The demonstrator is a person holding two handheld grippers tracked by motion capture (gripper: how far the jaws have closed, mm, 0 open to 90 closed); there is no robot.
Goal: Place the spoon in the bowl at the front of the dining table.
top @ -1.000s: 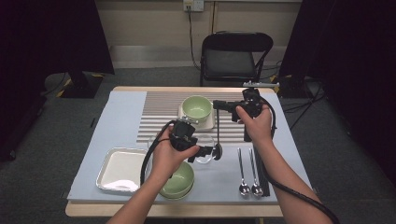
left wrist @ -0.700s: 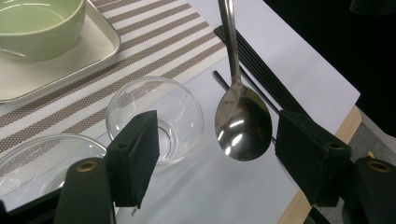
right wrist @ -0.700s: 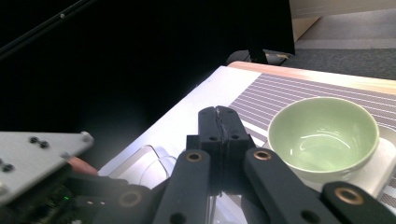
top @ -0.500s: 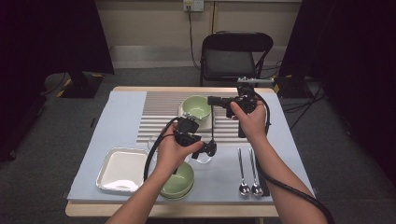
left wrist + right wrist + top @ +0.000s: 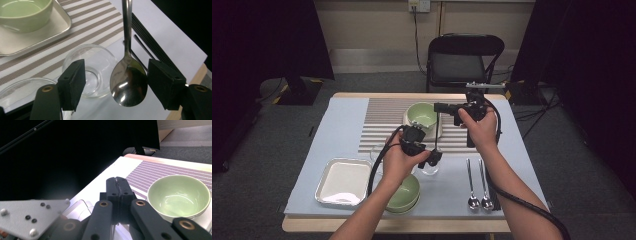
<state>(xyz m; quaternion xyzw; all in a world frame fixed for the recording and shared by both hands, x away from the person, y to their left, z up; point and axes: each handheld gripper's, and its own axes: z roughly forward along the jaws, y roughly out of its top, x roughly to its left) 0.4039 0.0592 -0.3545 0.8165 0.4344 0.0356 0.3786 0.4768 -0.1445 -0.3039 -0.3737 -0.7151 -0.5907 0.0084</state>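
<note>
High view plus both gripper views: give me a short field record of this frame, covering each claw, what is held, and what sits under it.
right claw: shut on spoon handle, spoon hangs bowl-down
spoon: hanging between the open jaws of the left claw, not pinched
left claw: open, either side of the spoon
below spoon: small glass bowl on the mat
also on table: two spoons, metal tray, green bowl, second green bowl

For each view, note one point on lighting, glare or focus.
High view: table evenly lit, surroundings dark. Left gripper view: bright glints on the spoon, near jaws slightly soft. Right gripper view: black backdrop, soft sheen inside the green bowl.
</note>
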